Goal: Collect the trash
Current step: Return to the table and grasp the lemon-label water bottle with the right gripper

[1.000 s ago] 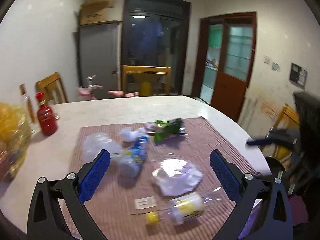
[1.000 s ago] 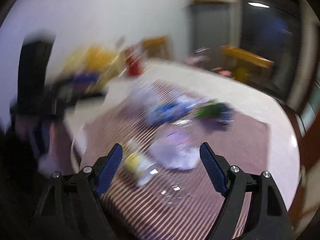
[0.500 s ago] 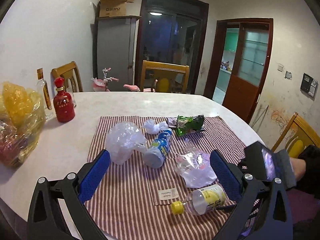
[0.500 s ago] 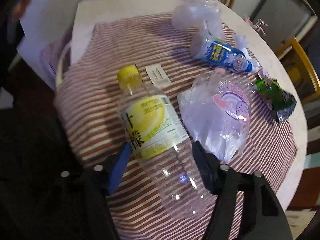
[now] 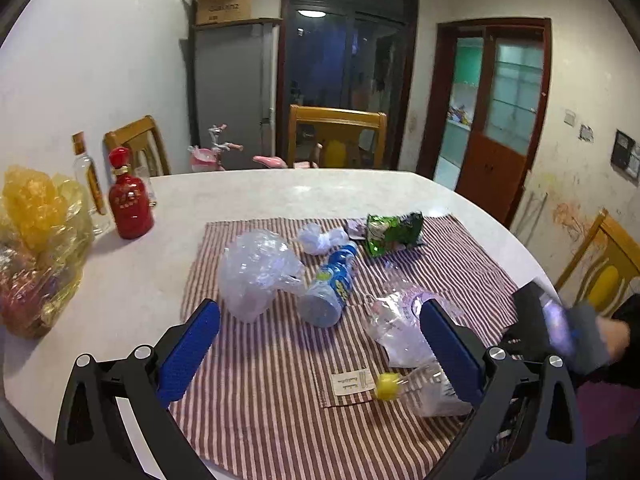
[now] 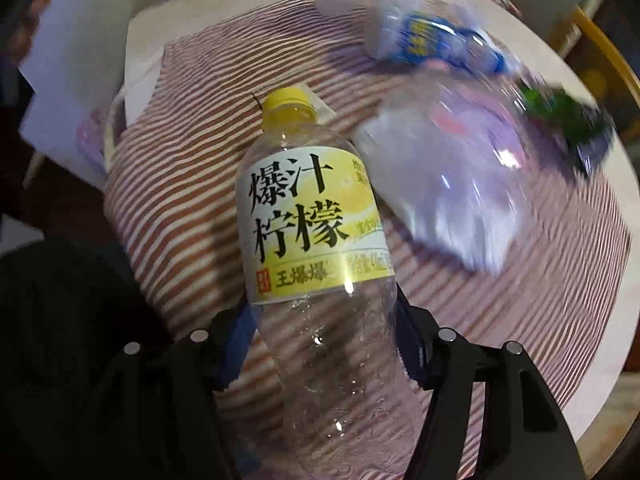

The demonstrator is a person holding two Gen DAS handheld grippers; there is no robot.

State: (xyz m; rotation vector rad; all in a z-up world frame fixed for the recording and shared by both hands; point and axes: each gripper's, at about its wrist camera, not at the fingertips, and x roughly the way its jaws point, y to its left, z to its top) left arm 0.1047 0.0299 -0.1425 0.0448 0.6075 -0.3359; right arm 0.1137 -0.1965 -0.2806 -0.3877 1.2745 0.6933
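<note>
R tongs: my right gripper [image 6: 324, 344] points steeply down, blue pads either side of the clear lower body of the lemon bottle [image 6: 316, 240]; jaws have just been closing w/ the bottle between them. Can't tell if the pads press it yet, edges hidden behind the plastic.
L tongs: my left gripper [image 5: 320, 344] is spread wide, nothing between the pads, low centre of the left view, above the striped cloth [image 5: 280, 380].
Lemon bottle: lying on the cloth, yellow cap toward top of the right view; in the left view it's lower right, cap [image 5: 387, 386] just beside a small paper tag [image 5: 352, 382].
Near trash: crumpled clear wrapper [image 6: 452, 176] just right of the bottle, touching or nearly.
Farther trash: blue-label bottle [image 5: 334, 284] mid-frame on its side, clear bag [image 5: 258, 272] to its left, white wad [image 5: 322, 238] and green snack packet [image 5: 394, 232] behind.
Table: pale round top [image 5: 132, 272]; red bottle [image 5: 130, 198] and yellow bag [image 5: 36, 248] at left edge, off the cloth.
Person: gloved hand [image 5: 592, 336] at right edge, blurred.
</note>
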